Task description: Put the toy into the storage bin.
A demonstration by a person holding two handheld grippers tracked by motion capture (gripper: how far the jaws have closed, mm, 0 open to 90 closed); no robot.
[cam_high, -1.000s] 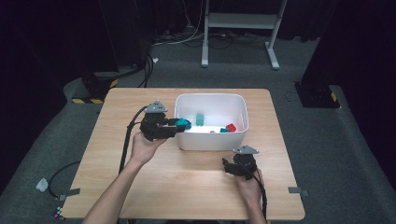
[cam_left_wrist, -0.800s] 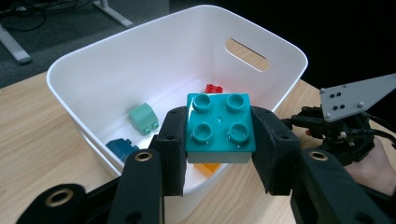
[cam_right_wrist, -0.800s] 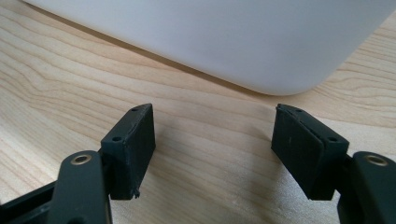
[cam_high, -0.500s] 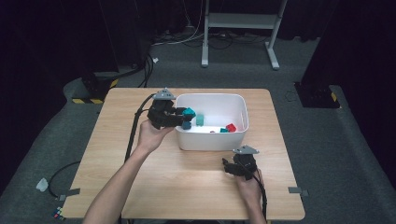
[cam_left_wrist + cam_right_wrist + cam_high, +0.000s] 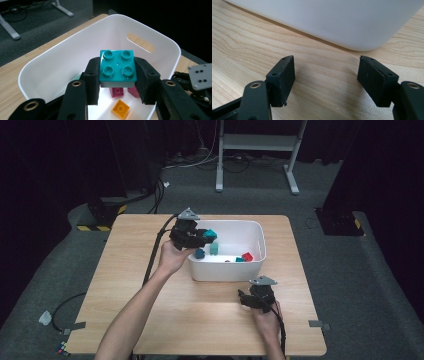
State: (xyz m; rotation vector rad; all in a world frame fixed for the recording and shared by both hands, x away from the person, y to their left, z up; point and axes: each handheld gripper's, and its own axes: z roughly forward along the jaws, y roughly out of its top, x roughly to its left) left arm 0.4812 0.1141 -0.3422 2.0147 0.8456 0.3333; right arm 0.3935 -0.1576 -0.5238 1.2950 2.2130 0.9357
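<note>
Left claw: clenched on a teal brick, one pad against each side, studs up. In the high view it hangs over the left end of the bin.

Brick: held above the inside of the white bin, clear of the floor and of the walls. Nothing supports it but the two pads.

Below the brick: a pink brick and a yellow brick lie on the bin floor, right under the grip. In the high view a red brick and other teal pieces lie further along the floor.

Bin: sits on the table, toward the far side, with a slot handle in its end wall.

Right claw: released, jaws wide apart with nothing between them, low over bare wood just beside the bin's rounded corner. In the high view it rests near the front right of the bin.

Risk, drop: I judge a release from this height could make the brick bounce off the pink one and tip on its side.

Risk, rim: if the left hand drifts back, the jaws could knock the near wall and shove the bin.

Risk, right side: the idle claw sits close enough that a shoved bin could bump it.
</note>
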